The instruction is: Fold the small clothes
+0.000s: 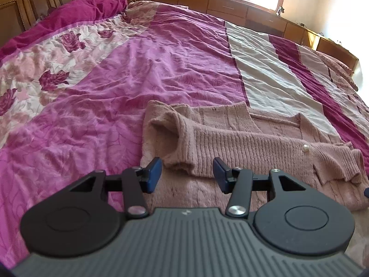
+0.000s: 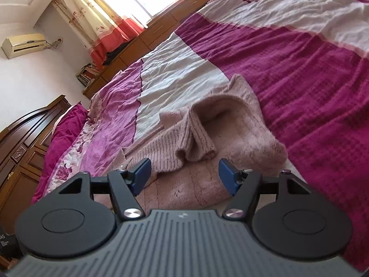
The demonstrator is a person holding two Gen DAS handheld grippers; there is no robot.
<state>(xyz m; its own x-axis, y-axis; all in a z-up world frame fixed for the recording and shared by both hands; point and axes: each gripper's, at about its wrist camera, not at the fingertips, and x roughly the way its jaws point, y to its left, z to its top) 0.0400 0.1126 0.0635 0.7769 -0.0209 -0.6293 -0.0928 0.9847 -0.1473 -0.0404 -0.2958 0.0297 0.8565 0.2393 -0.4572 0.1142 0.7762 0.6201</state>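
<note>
We hold both grippers low over a pink knitted cardigan that lies on the bed cover. In the left wrist view the cardigan is from 12 o'clock to 3 o'clock of the left gripper, spread flat on the magenta and white striped cover. One sleeve is folded across the body of the garment, and its ribbed cuff end lies just in front of the blue pads. A pearl button sits on the sleeve at about 2 o'clock. The jaws of the left gripper stand apart, moderately wide, and nothing is between them.

In the right wrist view the right gripper has its jaws wide apart and also empty. The folded sleeve lies at 12 o'clock, just ahead of the blue pads. A wooden headboard is at 9 o'clock, and curtains hang at 11 o'clock.
</note>
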